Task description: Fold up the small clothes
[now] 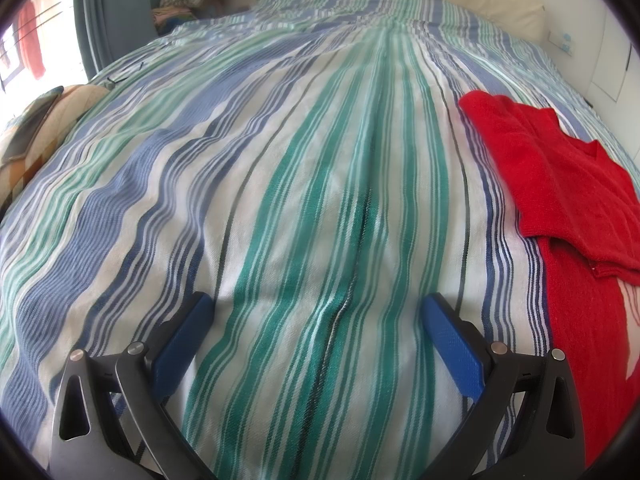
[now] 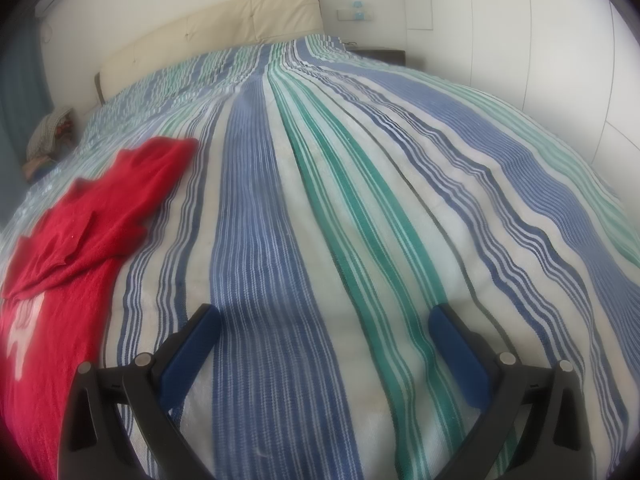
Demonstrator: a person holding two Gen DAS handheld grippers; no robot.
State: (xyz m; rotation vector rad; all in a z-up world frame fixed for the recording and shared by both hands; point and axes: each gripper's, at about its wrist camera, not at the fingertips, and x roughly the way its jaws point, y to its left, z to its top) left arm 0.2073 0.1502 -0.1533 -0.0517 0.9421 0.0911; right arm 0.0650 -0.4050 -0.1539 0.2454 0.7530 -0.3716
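Both spread wide and empty, left gripper [image 1: 316,312] and right gripper [image 2: 324,324] over the bedspread [image 1: 280,160]: better grab the red top [image 1: 560,184] by its near corners, pinching one layer only.

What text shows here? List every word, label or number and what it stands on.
No text can be read.
Red garment: a white print at its near end, cut off by the frame edge and blurred in the right wrist view; unreadable.
Wall plate by the headboard: small blue marks, too small to read.
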